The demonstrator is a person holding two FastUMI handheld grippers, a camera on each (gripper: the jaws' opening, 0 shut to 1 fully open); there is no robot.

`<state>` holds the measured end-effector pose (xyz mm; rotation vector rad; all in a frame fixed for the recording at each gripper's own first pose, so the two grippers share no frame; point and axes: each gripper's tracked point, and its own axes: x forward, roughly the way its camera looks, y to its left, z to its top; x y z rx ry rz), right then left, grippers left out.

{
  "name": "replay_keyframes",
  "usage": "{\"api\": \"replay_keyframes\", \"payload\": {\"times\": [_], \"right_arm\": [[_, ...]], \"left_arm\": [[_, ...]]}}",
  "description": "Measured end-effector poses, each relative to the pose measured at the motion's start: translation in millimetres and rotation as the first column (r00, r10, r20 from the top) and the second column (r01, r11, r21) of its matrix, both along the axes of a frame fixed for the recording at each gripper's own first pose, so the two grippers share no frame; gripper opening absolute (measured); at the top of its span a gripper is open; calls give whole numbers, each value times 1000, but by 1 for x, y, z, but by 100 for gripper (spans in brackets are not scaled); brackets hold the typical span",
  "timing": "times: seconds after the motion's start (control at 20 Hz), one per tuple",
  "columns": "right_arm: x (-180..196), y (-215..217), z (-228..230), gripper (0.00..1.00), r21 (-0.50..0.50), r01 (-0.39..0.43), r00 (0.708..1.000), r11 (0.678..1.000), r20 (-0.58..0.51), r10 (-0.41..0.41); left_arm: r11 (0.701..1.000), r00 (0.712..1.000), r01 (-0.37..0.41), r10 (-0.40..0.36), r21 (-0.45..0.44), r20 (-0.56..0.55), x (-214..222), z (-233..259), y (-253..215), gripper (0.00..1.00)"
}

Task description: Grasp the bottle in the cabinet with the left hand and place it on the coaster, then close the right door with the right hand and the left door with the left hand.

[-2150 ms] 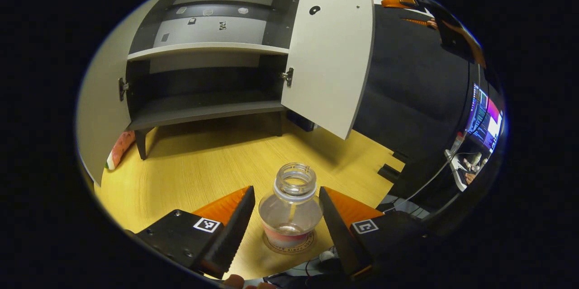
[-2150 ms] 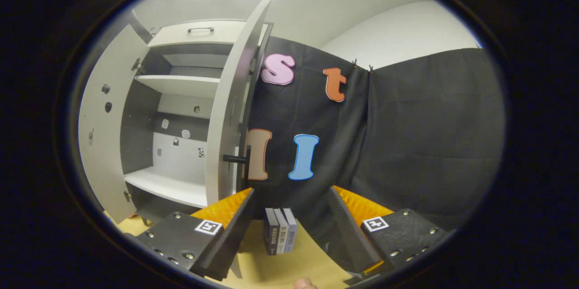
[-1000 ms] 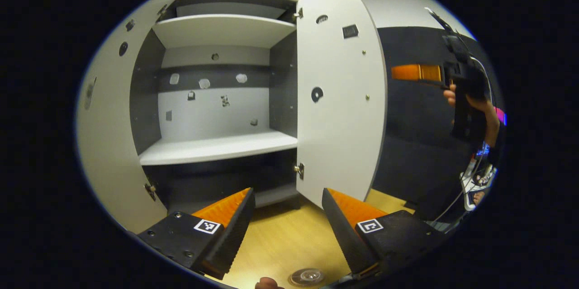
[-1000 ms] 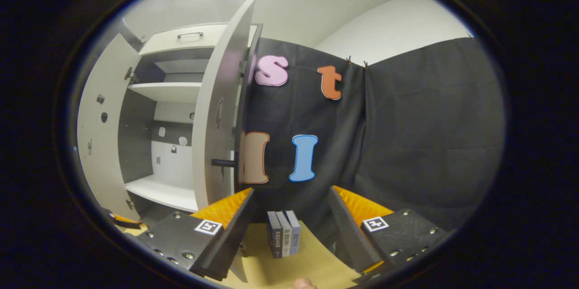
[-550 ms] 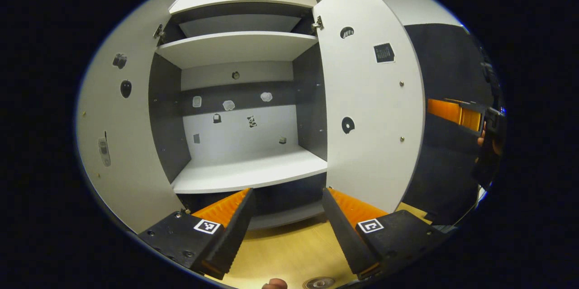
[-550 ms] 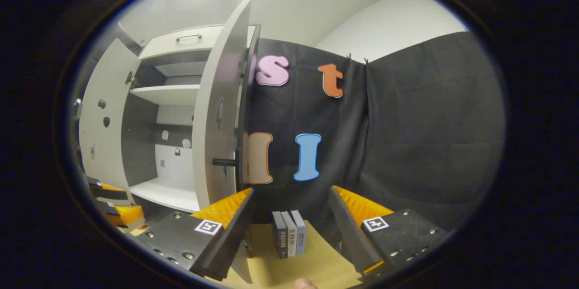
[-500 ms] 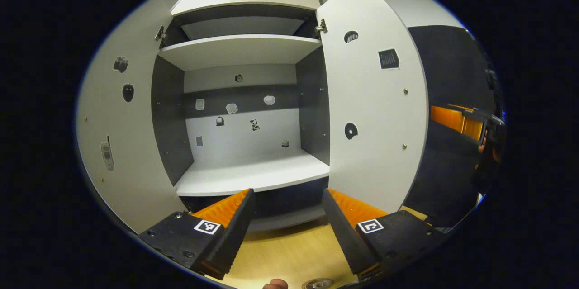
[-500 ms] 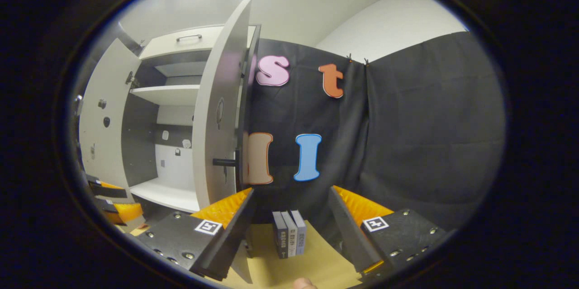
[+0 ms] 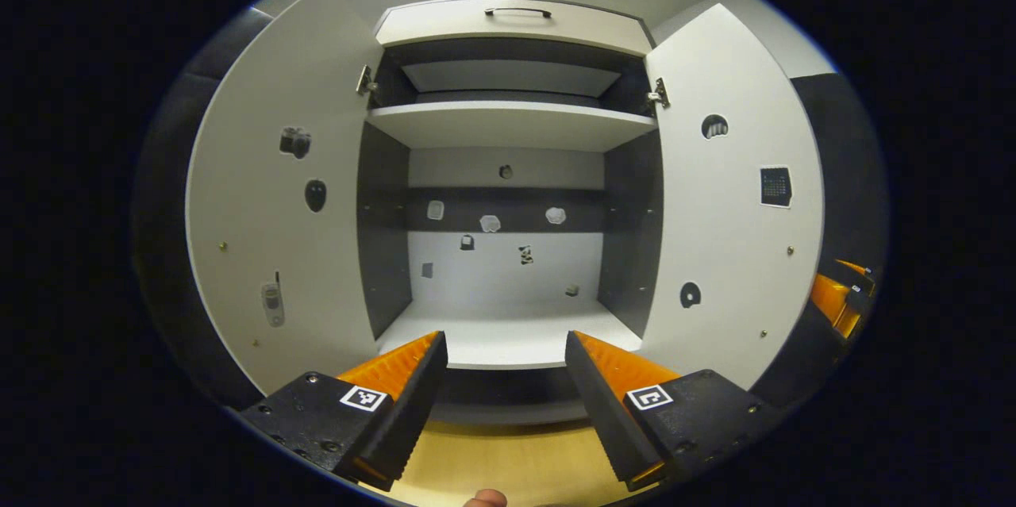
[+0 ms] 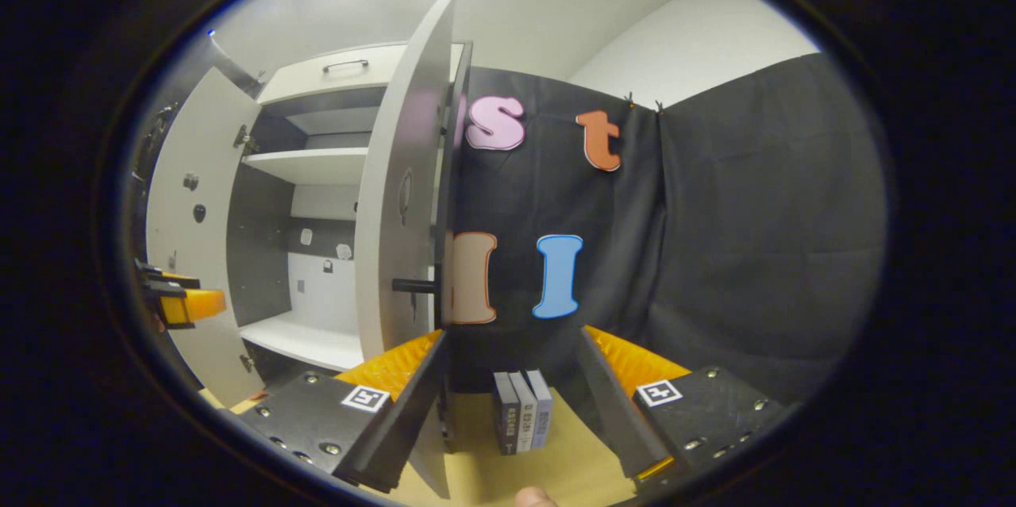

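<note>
Facing the cabinet [image 9: 508, 106] squarely, the left gripper [image 9: 506, 404] has risen from the coaster and bottle seen earlier between its fingers; neither now lies ahead of it, so the bottle is judged to be standing on the coaster below the camera's field, released. That step appears complete; the door closings remain.

Taking the cabinet as landmark, from left to right in the left gripper view:

- Left door [image 9: 274, 197]: swung fully open at the cabinet's left side, a flat pale panel, matt, with small stickers on its inner face and a metal hinge at the upper corner.
- Cabinet interior: dark side walls, pale smooth shelves [image 9: 508, 332], bare of the bottle. A drawer front with a slim bar handle sits on top.
- Right door [image 9: 734, 229]: open at the cabinet's right side, the same flat pale board.
- Right gripper [image 9: 837, 297]: just beyond the right door's outer edge.

The left gripper's fingers stand apart, holding nothing; their inner faces are ribbed.

In the right gripper view, the right door [image 10: 401, 205] appears edge-on with its dark bar handle [image 10: 414, 285] projecting. The right gripper [image 10: 512, 404] hovers near that edge, fingers apart and empty. Small upright books [image 10: 522, 421] stand on the wooden table [image 10: 508, 475] to the cabinet's right. The right door is judged next.
</note>
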<state>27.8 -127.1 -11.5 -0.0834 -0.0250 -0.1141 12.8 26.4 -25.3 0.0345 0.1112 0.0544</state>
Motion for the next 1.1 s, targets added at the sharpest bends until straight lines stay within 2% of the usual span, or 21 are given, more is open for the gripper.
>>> {"api": "replay_keyframes", "payload": {"times": [0.1,0.2,0.35,0.4,0.5,0.6,0.65,0.7,0.8,0.85,1.05,1.1], "right_arm": [[0,1,0,94,-2,-4,1000,1000,2,4],[1,4,0,98,0,-14,1000,1000,1,14],[1,3,0,97,5,-16,1000,1000,1,16],[1,3,-1,94,7,-15,1000,1000,-1,15],[0,4,-1,98,15,-19,1000,1000,-1,19],[2,14,-4,98,40,-47,999,998,-11,47],[4,19,-5,94,43,-55,998,998,-16,55],[7,18,-4,98,34,-50,999,998,-14,51],[4,17,-5,97,29,-50,999,998,-12,50],[4,17,-6,93,35,-51,999,998,-17,52],[4,22,-5,93,44,-62,998,997,-23,64],[6,24,-6,100,47,-65,998,997,-24,66]], "left_arm": [[1000,1000,-13,13,5,14,-1,4,4,94],[1000,999,-20,20,-5,24,0,5,7,93],[999,999,-25,26,-23,25,1,4,10,94],[999,999,-24,24,-25,24,1,3,9,94],[999,999,-23,23,-25,23,3,2,10,93],[999,999,-24,24,-24,21,3,1,12,93],[999,999,-26,26,-24,19,3,0,13,94],[999,999,-28,29,-24,15,3,-1,15,94],[999,999,-31,31,-24,9,2,-4,17,94],[999,1000,-31,31,-23,3,2,-7,19,94],[999,999,-36,36,-26,-8,2,-11,22,94],[999,999,-34,34,-30,-3,3,-10,21,94]]}}
